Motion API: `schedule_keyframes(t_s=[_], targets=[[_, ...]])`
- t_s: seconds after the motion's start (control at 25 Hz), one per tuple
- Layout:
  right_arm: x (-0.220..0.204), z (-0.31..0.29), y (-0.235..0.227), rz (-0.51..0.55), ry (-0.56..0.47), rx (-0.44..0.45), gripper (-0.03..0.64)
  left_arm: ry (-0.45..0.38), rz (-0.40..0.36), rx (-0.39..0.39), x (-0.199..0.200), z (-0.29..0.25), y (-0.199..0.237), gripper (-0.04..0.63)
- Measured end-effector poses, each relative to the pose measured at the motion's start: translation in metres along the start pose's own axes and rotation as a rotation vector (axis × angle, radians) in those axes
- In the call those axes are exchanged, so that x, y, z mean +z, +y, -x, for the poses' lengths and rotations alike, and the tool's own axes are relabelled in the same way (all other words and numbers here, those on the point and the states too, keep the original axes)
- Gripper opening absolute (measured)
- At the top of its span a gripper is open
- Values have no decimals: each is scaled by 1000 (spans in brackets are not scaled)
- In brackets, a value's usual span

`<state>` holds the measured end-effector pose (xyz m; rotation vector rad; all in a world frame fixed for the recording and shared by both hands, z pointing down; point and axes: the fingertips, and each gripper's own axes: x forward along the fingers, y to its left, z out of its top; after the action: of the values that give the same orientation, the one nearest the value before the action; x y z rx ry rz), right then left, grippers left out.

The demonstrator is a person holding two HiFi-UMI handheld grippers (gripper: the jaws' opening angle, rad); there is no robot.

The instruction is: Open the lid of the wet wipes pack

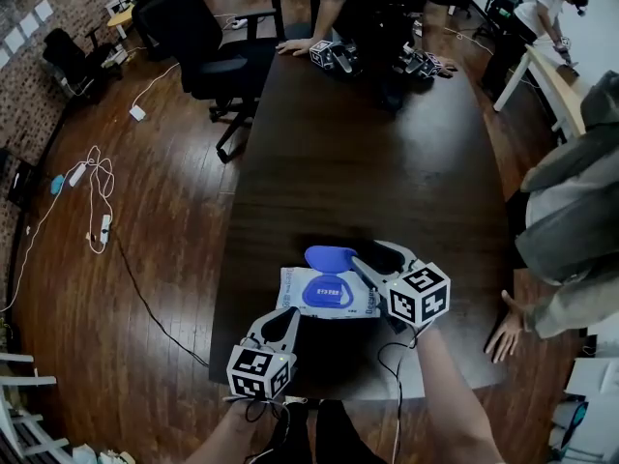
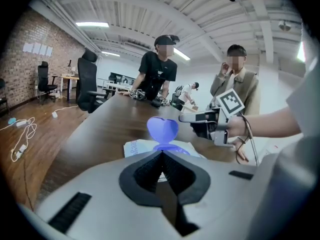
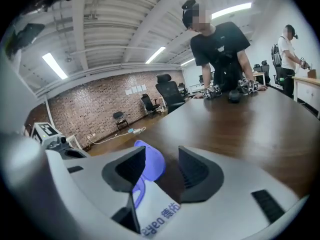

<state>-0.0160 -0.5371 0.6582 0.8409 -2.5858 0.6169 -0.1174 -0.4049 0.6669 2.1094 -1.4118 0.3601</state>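
The wet wipes pack point(image 1: 295, 293) lies flat on the dark counter point(image 1: 368, 162), low and centre in the head view. Its blue lid point(image 1: 330, 257) is flipped up and stands at the pack's far edge. Whether any wipes show inside the blue-rimmed opening cannot be made out.

In the left gripper view the gripper's grey body hides the near half of the pack point(image 2: 137, 146), and only the lid point(image 2: 163, 128) rises clear above it. In the right gripper view the pack point(image 3: 160, 211) is cut off at the bottom of the frame, and its print is only partly readable.

The left gripper point(image 2: 161, 154) sits lower left of the pack, its jaws clenched together on nothing. The right gripper point(image 3: 162, 151) has its jaws released and apart. The lid point(image 3: 152, 164) is partly hidden behind the left-hand jaw, and neither pad presses on it.
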Motion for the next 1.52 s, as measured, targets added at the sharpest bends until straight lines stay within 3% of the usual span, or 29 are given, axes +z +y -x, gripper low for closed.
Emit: schedule_keyframes(t_s=[0.2, 0.48, 0.68, 0.92, 1.52], targets=[[32, 66, 45, -33, -164, 4, 212, -93, -18, -7, 35, 34, -13, 0], [66, 162, 121, 9, -314, -50, 212, -258, -92, -62, 104, 96, -50, 0], [62, 225, 173, 31, -374, -128, 123, -355, -161, -122, 138, 160, -89, 0], [51, 264, 207, -6, -437, -186, 8, -402, -186, -186, 140, 201, -110, 0], [32, 295, 280, 42, -455, -286, 8, -415, -196, -275, 104, 254, -106, 0]])
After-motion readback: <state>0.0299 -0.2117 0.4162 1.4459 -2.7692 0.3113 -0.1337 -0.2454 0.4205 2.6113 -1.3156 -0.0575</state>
